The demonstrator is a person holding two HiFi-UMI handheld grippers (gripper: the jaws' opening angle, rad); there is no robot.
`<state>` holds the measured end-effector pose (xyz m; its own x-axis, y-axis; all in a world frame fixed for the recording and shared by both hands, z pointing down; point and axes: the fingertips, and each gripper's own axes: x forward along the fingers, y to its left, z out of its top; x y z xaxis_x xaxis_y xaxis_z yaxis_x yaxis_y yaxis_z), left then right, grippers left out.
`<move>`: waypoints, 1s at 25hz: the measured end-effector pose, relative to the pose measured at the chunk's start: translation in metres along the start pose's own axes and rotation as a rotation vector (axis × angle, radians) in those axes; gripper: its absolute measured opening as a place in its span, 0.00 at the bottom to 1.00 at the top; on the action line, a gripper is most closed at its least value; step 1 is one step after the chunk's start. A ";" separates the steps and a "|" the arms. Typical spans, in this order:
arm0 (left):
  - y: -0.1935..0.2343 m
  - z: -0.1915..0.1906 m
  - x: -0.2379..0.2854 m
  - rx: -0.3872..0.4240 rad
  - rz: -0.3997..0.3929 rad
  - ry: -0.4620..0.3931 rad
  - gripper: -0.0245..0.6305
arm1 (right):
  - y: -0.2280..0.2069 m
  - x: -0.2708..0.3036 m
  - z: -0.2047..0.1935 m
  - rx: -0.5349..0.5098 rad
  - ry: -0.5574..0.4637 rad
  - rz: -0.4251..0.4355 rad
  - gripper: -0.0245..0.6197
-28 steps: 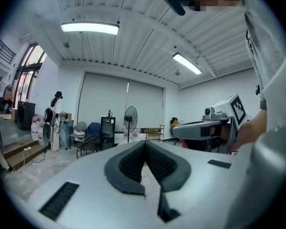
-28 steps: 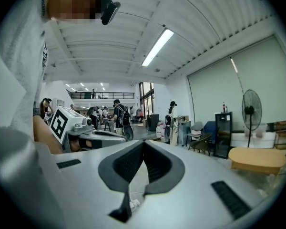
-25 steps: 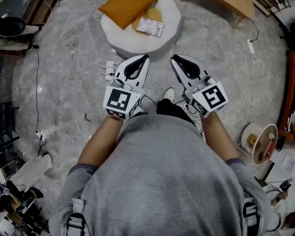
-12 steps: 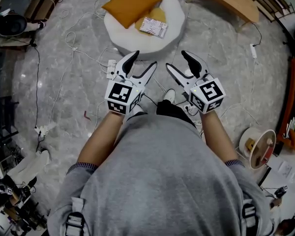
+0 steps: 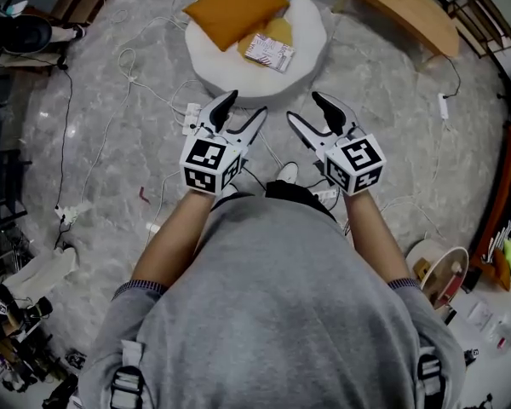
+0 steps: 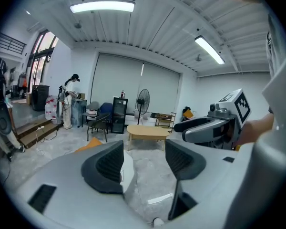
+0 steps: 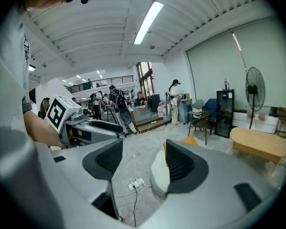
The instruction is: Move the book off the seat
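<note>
The book, with a patterned cover, lies flat on the round white seat next to an orange cushion. Both grippers hang over the floor short of the seat, pointing toward it. My left gripper is open with nothing between its jaws. My right gripper is open and empty too. In the left gripper view the left gripper shows bare floor between its pads, with the seat behind the left pad. In the right gripper view the right gripper frames floor and the seat.
White cables and a power strip lie on the marble floor by the seat. A wooden bench stands at the back right. Chairs, a fan and people stand farther off. A round stool sits at the right.
Both grippers' jaws have gone from shut to wide open. The hands have stayed in front of the body, and the seat has shifted slightly in view.
</note>
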<state>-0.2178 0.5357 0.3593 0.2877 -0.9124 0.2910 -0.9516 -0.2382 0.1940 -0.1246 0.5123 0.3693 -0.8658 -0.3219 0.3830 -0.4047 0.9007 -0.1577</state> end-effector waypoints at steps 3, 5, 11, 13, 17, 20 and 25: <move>-0.004 0.000 0.018 -0.007 0.034 0.005 0.49 | -0.022 -0.001 -0.003 0.001 0.010 0.022 0.50; -0.008 0.001 0.029 -0.012 0.052 0.009 0.49 | -0.036 -0.002 -0.005 0.001 0.014 0.038 0.50; -0.016 -0.002 0.055 -0.038 0.098 0.023 0.49 | -0.067 -0.003 -0.012 0.008 0.031 0.089 0.50; -0.016 -0.002 0.063 -0.041 0.104 0.030 0.49 | -0.075 -0.001 -0.011 0.012 0.035 0.099 0.50; -0.004 -0.002 0.078 -0.055 0.119 0.032 0.49 | -0.090 0.014 -0.008 0.006 0.044 0.113 0.49; 0.007 -0.001 0.094 -0.065 0.126 0.031 0.49 | -0.105 0.029 -0.002 -0.003 0.051 0.120 0.49; 0.036 0.003 0.136 -0.089 0.128 0.036 0.49 | -0.143 0.065 0.008 -0.022 0.081 0.131 0.49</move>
<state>-0.2128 0.4020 0.4034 0.1694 -0.9208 0.3515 -0.9681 -0.0885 0.2345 -0.1248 0.3603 0.4097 -0.8841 -0.1774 0.4324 -0.2824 0.9399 -0.1919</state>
